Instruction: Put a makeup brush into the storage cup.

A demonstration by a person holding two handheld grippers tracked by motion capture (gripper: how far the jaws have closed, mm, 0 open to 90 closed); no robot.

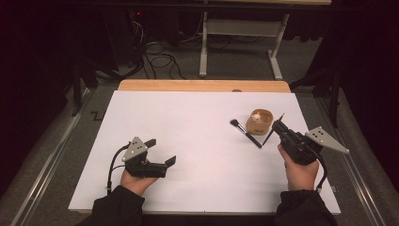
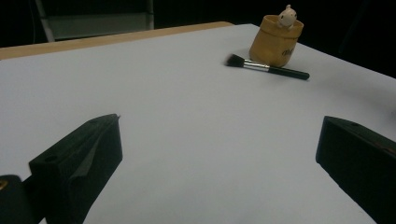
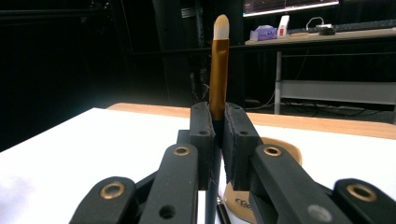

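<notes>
My right gripper point(image 1: 278, 127) is at the table's right side, shut on a slim brush point(image 1: 281, 117) with a dark handle, a gold ferrule and a pale tip. In the right gripper view that slim brush point(image 3: 218, 70) stands upright between the closed jaws of the right gripper point(image 3: 218, 115). Just left of it is a tan wooden cup point(image 1: 259, 121) with a small pale figure point(image 2: 286, 16) in it. A black makeup brush point(image 1: 245, 133) lies flat beside the cup point(image 2: 275, 44). My left gripper point(image 1: 161, 150) rests at the near left, open, with nothing between its jaws.
A white sheet point(image 1: 188, 122) covers the tabletop, with a wooden strip point(image 1: 202, 85) bare along the far edge. Beyond the table stand a desk frame point(image 1: 240, 42) and loose cables point(image 1: 160, 59) on the floor.
</notes>
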